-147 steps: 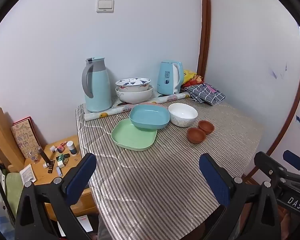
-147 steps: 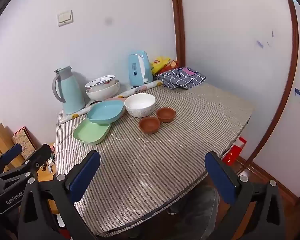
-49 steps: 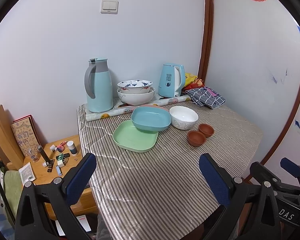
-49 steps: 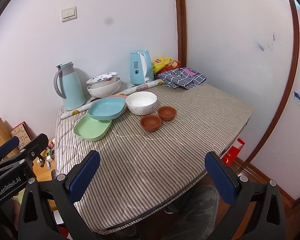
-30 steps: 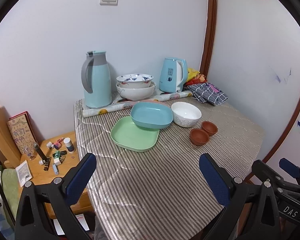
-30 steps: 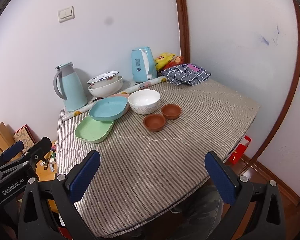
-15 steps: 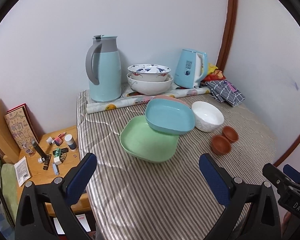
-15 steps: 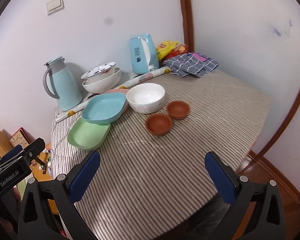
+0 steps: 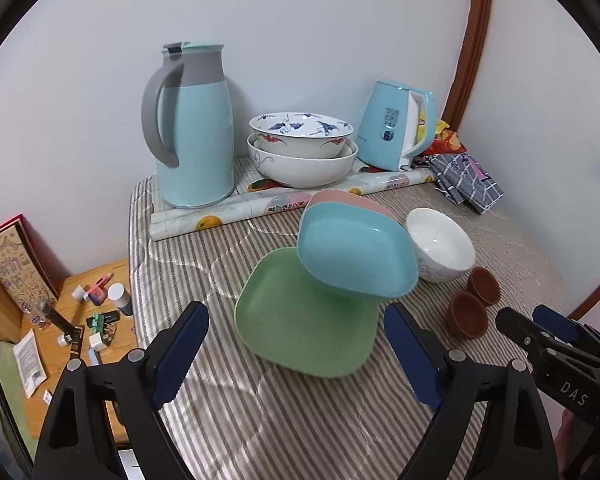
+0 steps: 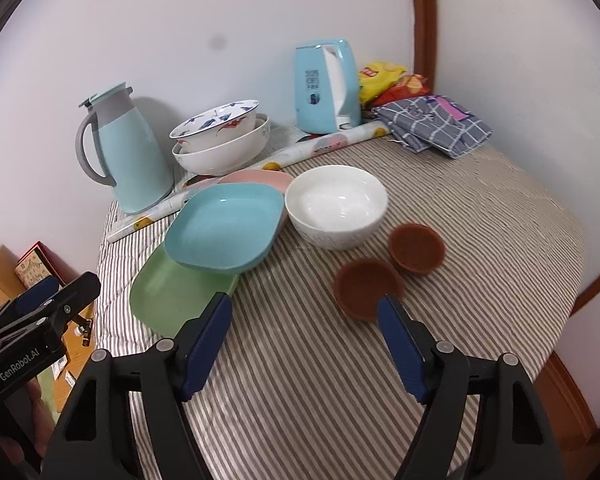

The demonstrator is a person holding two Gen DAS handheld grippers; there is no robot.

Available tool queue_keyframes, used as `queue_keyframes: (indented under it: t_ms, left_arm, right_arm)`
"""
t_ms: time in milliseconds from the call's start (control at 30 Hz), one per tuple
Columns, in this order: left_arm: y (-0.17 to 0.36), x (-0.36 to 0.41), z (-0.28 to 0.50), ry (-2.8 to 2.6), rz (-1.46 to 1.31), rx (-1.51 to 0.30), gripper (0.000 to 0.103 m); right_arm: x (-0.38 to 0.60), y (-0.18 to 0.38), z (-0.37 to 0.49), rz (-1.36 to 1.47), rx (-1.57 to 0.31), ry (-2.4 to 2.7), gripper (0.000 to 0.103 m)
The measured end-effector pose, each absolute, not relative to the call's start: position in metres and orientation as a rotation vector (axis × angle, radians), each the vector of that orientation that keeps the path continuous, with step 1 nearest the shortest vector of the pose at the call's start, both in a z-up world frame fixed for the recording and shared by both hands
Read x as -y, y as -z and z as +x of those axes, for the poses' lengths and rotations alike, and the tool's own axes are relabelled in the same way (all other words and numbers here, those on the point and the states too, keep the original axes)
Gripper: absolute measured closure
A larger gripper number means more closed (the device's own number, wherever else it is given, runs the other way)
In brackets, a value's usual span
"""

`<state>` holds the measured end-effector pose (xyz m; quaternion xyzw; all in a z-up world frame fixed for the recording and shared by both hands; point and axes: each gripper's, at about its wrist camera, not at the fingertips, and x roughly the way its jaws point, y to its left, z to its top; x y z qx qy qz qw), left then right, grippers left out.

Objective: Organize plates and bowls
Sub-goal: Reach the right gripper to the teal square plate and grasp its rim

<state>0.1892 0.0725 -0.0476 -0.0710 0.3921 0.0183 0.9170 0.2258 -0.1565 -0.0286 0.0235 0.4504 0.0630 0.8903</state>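
A green plate [image 9: 300,320] [image 10: 168,296] lies on the striped table. A blue plate [image 9: 356,256] [image 10: 224,228] leans over it, propped on a pink plate [image 9: 352,200] [image 10: 260,178]. Right of them stand a white bowl [image 9: 440,246] [image 10: 336,204] and two small brown bowls [image 9: 466,314] [image 10: 364,286], the farther one [image 10: 416,246] beside it. My left gripper [image 9: 296,356] hovers just short of the green plate, jaws closing, nothing between them. My right gripper [image 10: 304,344] hangs before the nearer brown bowl, jaws closing, empty.
At the back stand a pale blue thermos jug [image 9: 192,128], two stacked patterned bowls [image 9: 302,148], a blue kettle [image 9: 396,136], a rolled sheet [image 9: 284,204], snack bags [image 10: 384,76] and a folded checked cloth [image 10: 436,124]. A low wooden side table [image 9: 84,320] with small items sits left.
Both grippers have come forward and lower towards the dishes, which now fill more of each view. Both pairs of jaws stand narrower than before.
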Motion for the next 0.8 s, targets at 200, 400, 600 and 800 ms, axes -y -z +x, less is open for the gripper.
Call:
queue_keyframes:
  t_ms: [200, 400, 600, 800]
  left_arm:
    - [0.058, -0.082, 0.22, -0.057, -0.183, -0.833, 0.014]
    - [0.071, -0.085, 0.251, -0.065, -0.158, -0.855, 0.019]
    - [0.088, -0.08, 0.278, -0.058, -0.141, -0.888, 0.024]
    - [0.099, -0.077, 0.298, -0.043, -0.149, -0.91, 0.029]
  right_arm:
    - [0.152, 0.041, 0.26, 0.059, -0.966, -0.143, 0.043]
    - [0.142, 0.057, 0.29, 0.05, -0.995, -0.16, 0.049]
    - [0.137, 0.078, 0.308, 0.077, -1.05, -0.183, 0.061]
    - [0.131, 0.09, 0.32, 0.098, -1.065, -0.182, 0.061]
